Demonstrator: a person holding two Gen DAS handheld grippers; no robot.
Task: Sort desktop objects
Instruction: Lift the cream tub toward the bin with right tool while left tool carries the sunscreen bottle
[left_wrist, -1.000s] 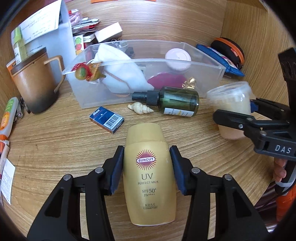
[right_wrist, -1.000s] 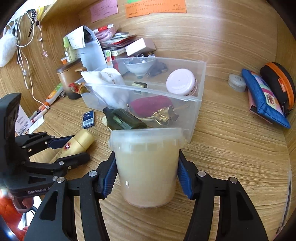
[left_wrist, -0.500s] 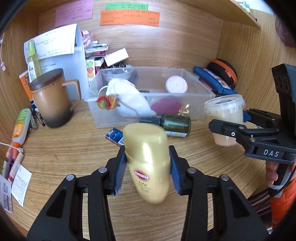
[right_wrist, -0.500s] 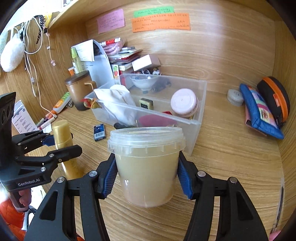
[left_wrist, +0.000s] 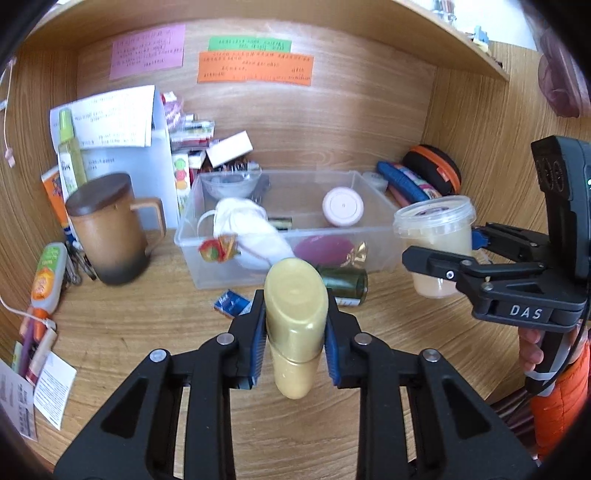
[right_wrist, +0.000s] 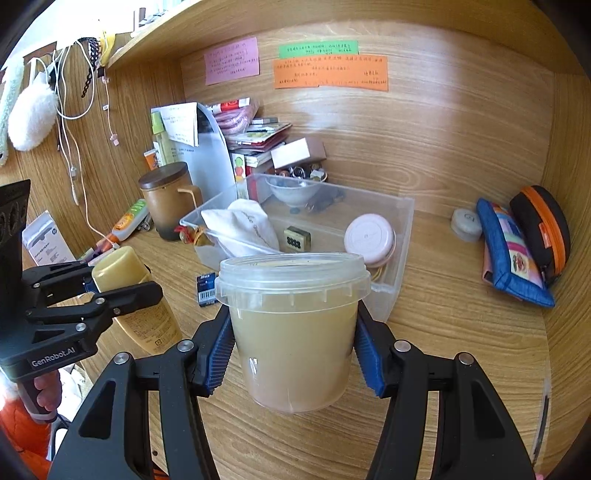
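Observation:
My left gripper (left_wrist: 295, 339) is shut on a gold sunscreen bottle (left_wrist: 295, 325) and holds it tilted upright above the desk, in front of the clear plastic bin (left_wrist: 373, 254). My right gripper (right_wrist: 291, 354) is shut on a clear lidded tub of beige cream (right_wrist: 291, 325), lifted off the desk in front of the bin's (right_wrist: 402, 229) near right corner. Each gripper shows in the other's view: the tub (left_wrist: 436, 240) at right, the bottle (right_wrist: 136, 302) at left. The bin holds a white cloth (left_wrist: 247, 229), a pink round case (left_wrist: 342, 206) and a small bowl (right_wrist: 293, 190).
A dark green bottle (left_wrist: 343, 288) and a small blue box (left_wrist: 231, 303) lie on the desk before the bin. A brown lidded mug (left_wrist: 105, 229) stands at left. Blue and black pouches (right_wrist: 517, 251) and a small round container (right_wrist: 466, 224) lie at right. Papers and boxes crowd the back.
Both grippers have risen and pulled back. The sunscreen bottle was lifted off the desk and tipped upright. The tub was raised higher.

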